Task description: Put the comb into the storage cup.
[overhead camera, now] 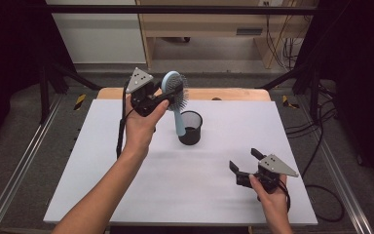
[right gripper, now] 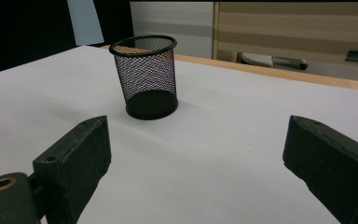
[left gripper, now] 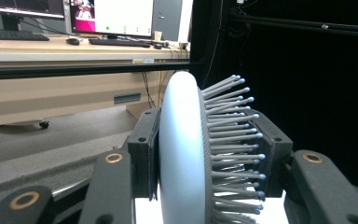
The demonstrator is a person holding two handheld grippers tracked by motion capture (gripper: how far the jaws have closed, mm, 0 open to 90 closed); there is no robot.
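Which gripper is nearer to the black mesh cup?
Left. The left gripper holds the hairbrush just above and beside the mesh cup; the right gripper sits open, farther off.

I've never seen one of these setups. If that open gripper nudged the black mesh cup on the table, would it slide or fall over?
The mesh cup looks thin-walled and empty, so probably light. It stands taller than its base is wide, so a push near the rim would likely tip it, and once down it could roll. A low push might slide it on the smooth white table.
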